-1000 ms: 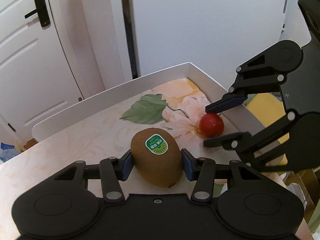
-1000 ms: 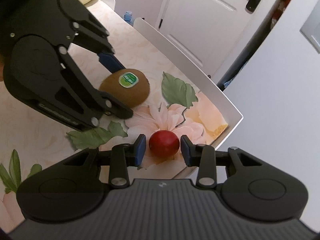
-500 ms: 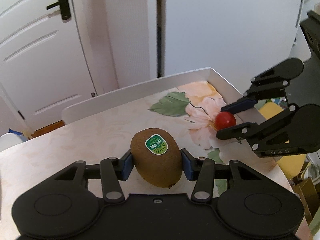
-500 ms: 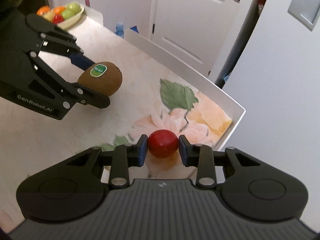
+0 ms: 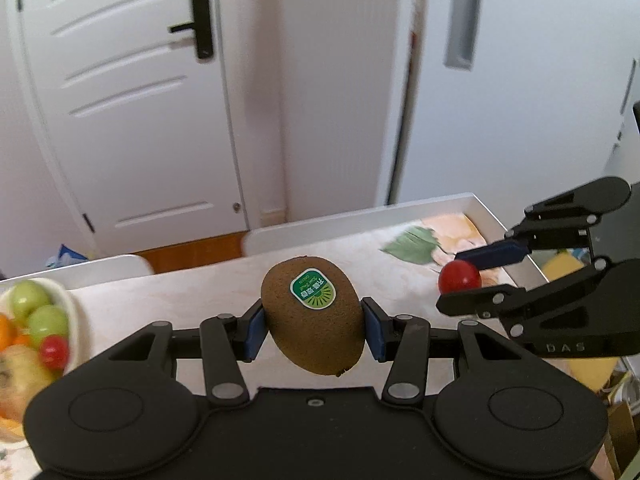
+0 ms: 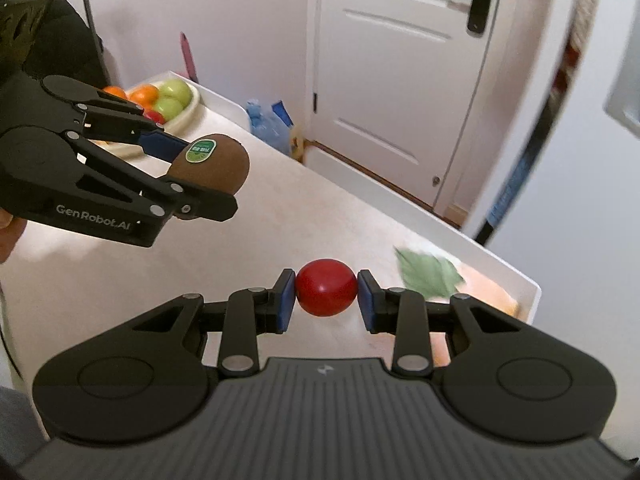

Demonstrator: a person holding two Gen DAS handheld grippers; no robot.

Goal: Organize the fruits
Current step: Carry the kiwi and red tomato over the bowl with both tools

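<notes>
Nearest in my left wrist view, the left gripper [image 5: 313, 330] has its jaws clenched on the kiwi [image 5: 314, 314], blue pads pressing both flanks. Nearest in my right wrist view, the right gripper [image 6: 325, 300] has its jaws clenched on the small red fruit [image 6: 326, 287]. A second ago both fruits sat on the desk [image 6: 280, 220], and the right jaws stood a little wider around the red one. Now both fruits hang clear above the surface, and the fruit bowl [image 5: 74, 322] has come into sight at the left. I judge that pickup is complete and that carrying toward the bowl is the step in hand.

The kiwi is egg-shaped, brown and finely fuzzy, with a glossy green oval sticker [image 5: 312, 291] on its upper face. The red fruit is round, smooth and shiny, and likely slippery under the pads. Both grippers are matte black linkages with metal pins.

Beyond them, the desk is pale and smooth, printed with green leaves [image 6: 428, 276] and peach flowers, and bordered by a raised white rim [image 5: 360, 222]. The bowl is cream-coloured and glossy, holding green, orange and red fruits. Farthest stands a white panelled door [image 5: 132, 92] with a black handle.
</notes>
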